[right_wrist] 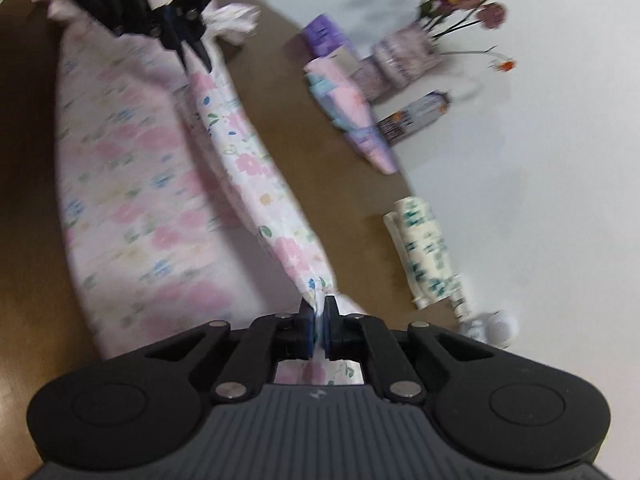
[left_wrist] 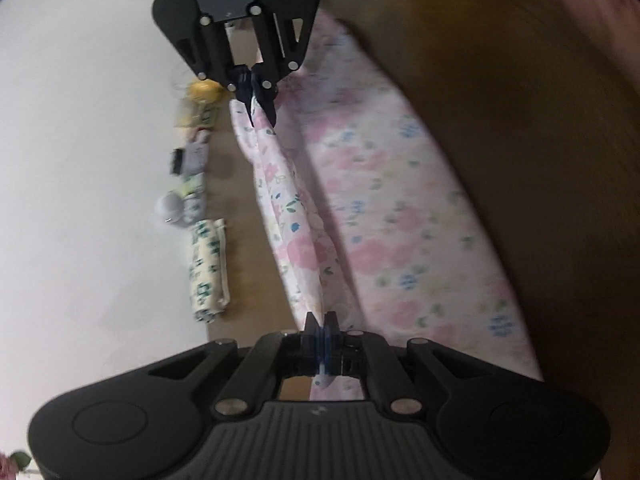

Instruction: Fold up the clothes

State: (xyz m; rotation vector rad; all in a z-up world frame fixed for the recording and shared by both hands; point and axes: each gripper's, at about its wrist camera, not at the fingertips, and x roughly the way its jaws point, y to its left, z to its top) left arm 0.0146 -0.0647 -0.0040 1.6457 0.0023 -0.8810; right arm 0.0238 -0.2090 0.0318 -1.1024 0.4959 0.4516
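Note:
A pink floral garment (left_wrist: pixel 400 220) (right_wrist: pixel 132 184) lies spread on the brown table (left_wrist: pixel 520 140) (right_wrist: pixel 24 100). One edge of it is lifted into a taut ridge (left_wrist: pixel 288 216) (right_wrist: pixel 256 168) stretched between the two grippers. My left gripper (left_wrist: pixel 320 320) is shut on the near end of that ridge in the left wrist view; it also shows at the top of the right wrist view (right_wrist: pixel 196 62). My right gripper (right_wrist: pixel 319 308) is shut on the other end, with cloth bunched between its blue pads. It appears at the top of the left wrist view (left_wrist: pixel 262 116).
A rolled cloth with green print (left_wrist: pixel 208 264) (right_wrist: pixel 424 248) lies by the white wall, next to a small white round object (right_wrist: pixel 500 326). Further along are a pink-and-blue folded cloth (right_wrist: pixel 352 120), purple packs (right_wrist: pixel 324 36), a vase of flowers (right_wrist: pixel 408 56) and a yellow item (left_wrist: pixel 204 90).

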